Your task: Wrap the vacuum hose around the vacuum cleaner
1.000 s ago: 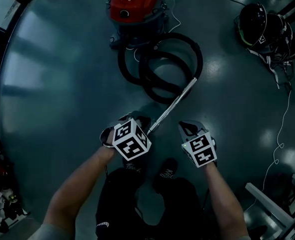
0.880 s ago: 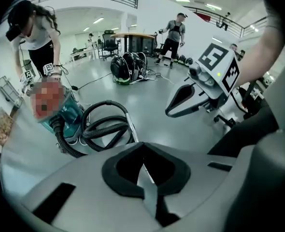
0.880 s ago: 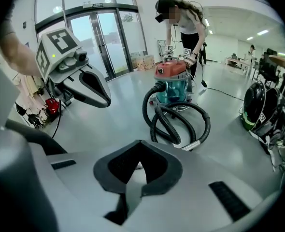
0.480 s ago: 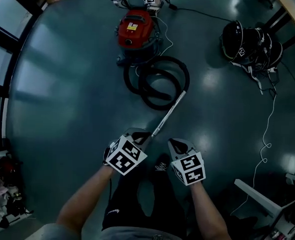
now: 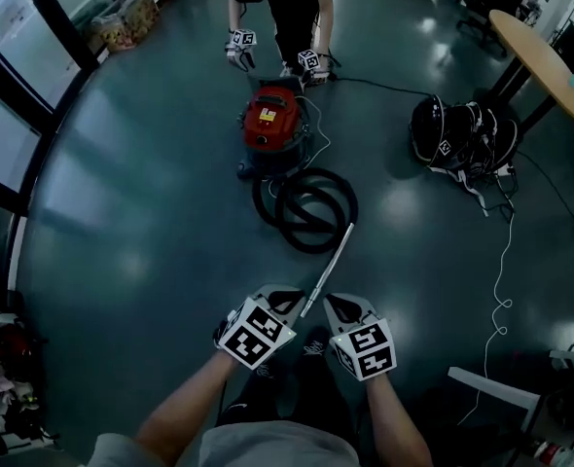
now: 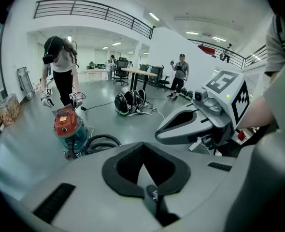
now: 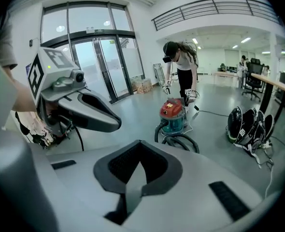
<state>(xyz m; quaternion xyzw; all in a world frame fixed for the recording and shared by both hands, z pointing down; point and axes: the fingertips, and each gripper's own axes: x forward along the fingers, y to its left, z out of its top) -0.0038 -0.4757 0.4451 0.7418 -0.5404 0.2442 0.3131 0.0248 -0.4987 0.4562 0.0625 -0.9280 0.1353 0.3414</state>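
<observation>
**A:** Which step is the person on?

**B:** None has begun, by the look of it. The vacuum (image 5: 270, 125) stands upright on the floor (image 5: 122, 212). The hose (image 5: 306, 207) lies in loose loops on the floor just on the near side of the vacuum, with one end at its base. No part of it is wound round the body.

**A:** And the wand?

**B:** The wand (image 5: 328, 266) runs from the loops straight away from the vacuum, with its free end toward the person's feet.

**A:** Is anyone else about?

**B:** A second person (image 5: 285, 8) stands just beyond the vacuum, leaning over it. A gear pile (image 5: 457, 134) lies well to the vacuum's right.

**A:** What does the next move call for?

**B:** Probably stepping in toward the vacuum, going down to the floor and opening a gripper to take the hose or the wand. The loops would then need lifting and laying round the body. The second person stands close enough to the vacuum to get in the way.

**A:** Where are the grippers?

**B:** The left gripper (image 5: 285, 298) and the right gripper (image 5: 340, 305) hang side by side, well to the near side of the vacuum. They are high above the wand's free end and point toward the vacuum.

**A:** And the fingers?

**B:** The left gripper view shows that gripper's fingers (image 6: 118, 166) pressed together with nothing between them. The right gripper view shows the same for the right fingers (image 7: 116, 167). Neither pair holds or touches anything.
</observation>
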